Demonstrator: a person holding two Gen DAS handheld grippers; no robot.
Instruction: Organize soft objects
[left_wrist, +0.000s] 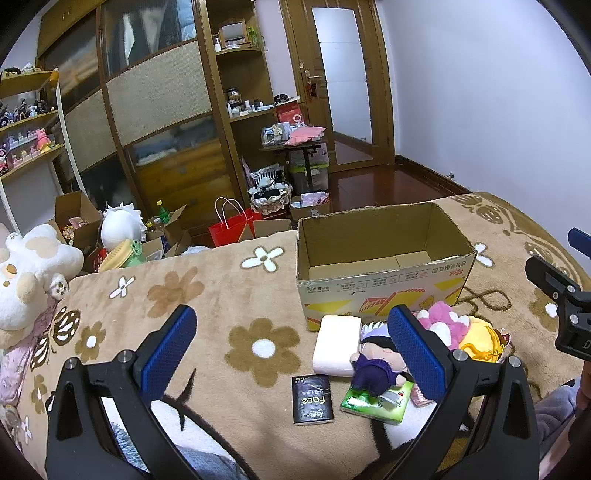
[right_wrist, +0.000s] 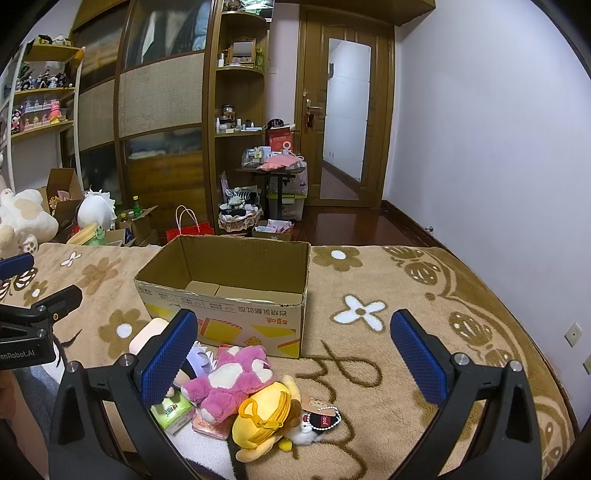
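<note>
An open, empty cardboard box (left_wrist: 384, 254) (right_wrist: 229, 280) stands on the flowered blanket. In front of it lies a pile: a pink plush (right_wrist: 229, 376) (left_wrist: 443, 321), a yellow plush pouch (right_wrist: 266, 417) (left_wrist: 480, 339), a purple-clad doll (left_wrist: 373, 365), a white tissue pack (left_wrist: 338, 343), a green tissue pack (left_wrist: 376, 402) (right_wrist: 171, 410) and a black Face pack (left_wrist: 312, 398). My left gripper (left_wrist: 295, 350) is open above the blanket, left of the pile. My right gripper (right_wrist: 295, 354) is open above the pile's right side. Both are empty.
The brown flowered blanket (left_wrist: 229, 295) (right_wrist: 406, 332) covers the bed. A large white plush (left_wrist: 26, 273) lies at the far left edge. Boxes, a red bag (left_wrist: 231, 229) and a wardrobe stand beyond the bed.
</note>
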